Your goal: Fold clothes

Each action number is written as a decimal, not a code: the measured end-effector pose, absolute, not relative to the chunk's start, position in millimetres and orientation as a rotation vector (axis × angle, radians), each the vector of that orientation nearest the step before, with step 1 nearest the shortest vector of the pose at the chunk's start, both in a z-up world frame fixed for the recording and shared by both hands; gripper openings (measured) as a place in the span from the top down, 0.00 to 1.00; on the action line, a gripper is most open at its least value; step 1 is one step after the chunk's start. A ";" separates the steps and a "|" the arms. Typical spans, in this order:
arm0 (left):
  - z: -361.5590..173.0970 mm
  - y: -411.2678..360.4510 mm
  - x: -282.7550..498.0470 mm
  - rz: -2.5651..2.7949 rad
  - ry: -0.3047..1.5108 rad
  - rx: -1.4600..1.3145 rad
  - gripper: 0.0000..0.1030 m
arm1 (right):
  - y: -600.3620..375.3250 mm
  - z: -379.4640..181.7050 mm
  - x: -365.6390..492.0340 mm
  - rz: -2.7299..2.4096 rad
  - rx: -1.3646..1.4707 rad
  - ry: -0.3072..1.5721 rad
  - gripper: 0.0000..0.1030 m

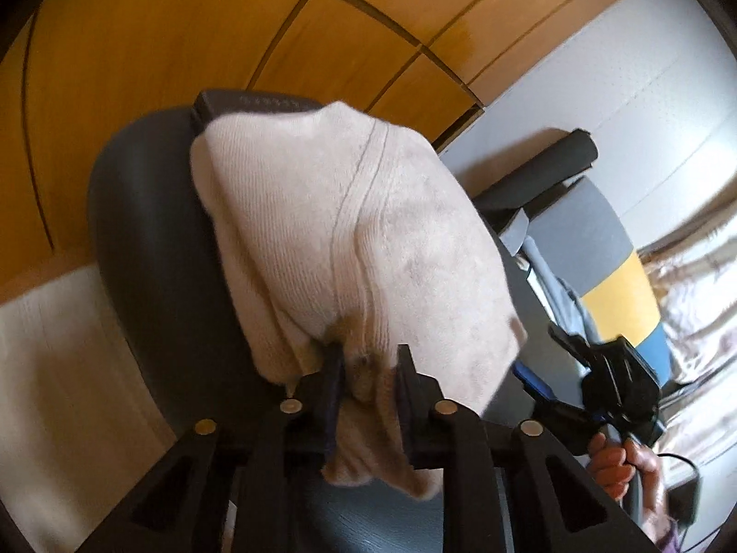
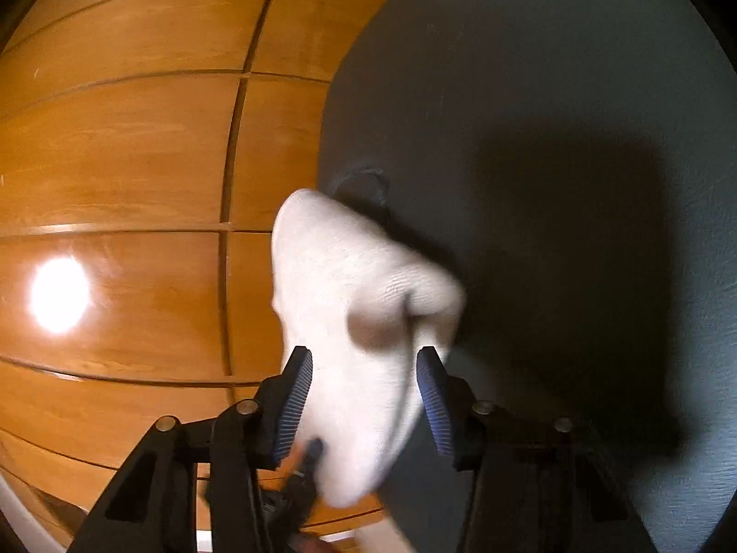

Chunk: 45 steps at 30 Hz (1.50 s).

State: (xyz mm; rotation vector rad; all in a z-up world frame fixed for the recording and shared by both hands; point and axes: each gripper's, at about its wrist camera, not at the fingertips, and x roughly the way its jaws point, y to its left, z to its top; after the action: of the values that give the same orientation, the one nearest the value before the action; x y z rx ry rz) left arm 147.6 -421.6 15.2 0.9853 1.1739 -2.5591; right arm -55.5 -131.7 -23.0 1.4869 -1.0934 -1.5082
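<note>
From the left wrist camera, wooden cabinet doors [image 1: 138,69] fill the upper left. Below them sits a round dark grey desk [image 1: 152,276]. A cream knitted sock [image 1: 350,239] is draped over the desk's middle, one end bunched between the blue-padded fingers of the left tool [image 1: 366,382]. Those fingers stand narrow and pinch the cloth, which hangs down between them. To the right, against a white wall, stands a chair [image 1: 580,230] with grey, yellow and blue panels. At the lower right a person's hand [image 1: 622,470] holds the black right tool [image 1: 576,350]. Pale, shiny bedding [image 1: 691,304] lies at the far right edge.

From the right wrist camera, the wooden cabinet doors [image 2: 129,161] cover the left half, with a bright glare spot on them. In the centre the cream sock [image 2: 350,285] hangs between the ribbed blue pads [image 2: 295,405] of the right tool [image 2: 364,391], which stand fairly wide. The left pad touches the cloth; whether the right pad presses it cannot be told through the blur. The dark desk [image 2: 552,138] fills the right half.
</note>
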 end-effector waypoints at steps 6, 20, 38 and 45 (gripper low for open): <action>14.3 -397.0 147.6 -2.575 1.185 0.934 0.28 | -153.6 -44.3 -60.9 -1.435 1.597 -1.242 0.51; 7.9 -373.0 133.1 -2.607 0.795 1.072 0.87 | -119.6 -21.2 -26.4 -1.858 1.414 -0.997 0.91; 50.8 -362.8 116.2 -2.644 0.497 0.860 0.79 | -182.3 63.1 -27.9 -1.988 1.111 -0.257 0.74; 14.9 -376.9 89.3 -2.514 0.267 0.934 0.81 | -228.9 30.5 -21.8 -1.967 1.241 -0.008 0.75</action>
State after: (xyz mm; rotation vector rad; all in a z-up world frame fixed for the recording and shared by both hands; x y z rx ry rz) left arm 89.3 -376.9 14.9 0.9343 0.2674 -2.5142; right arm -21.8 -228.9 30.5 1.2412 -0.0083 -1.9665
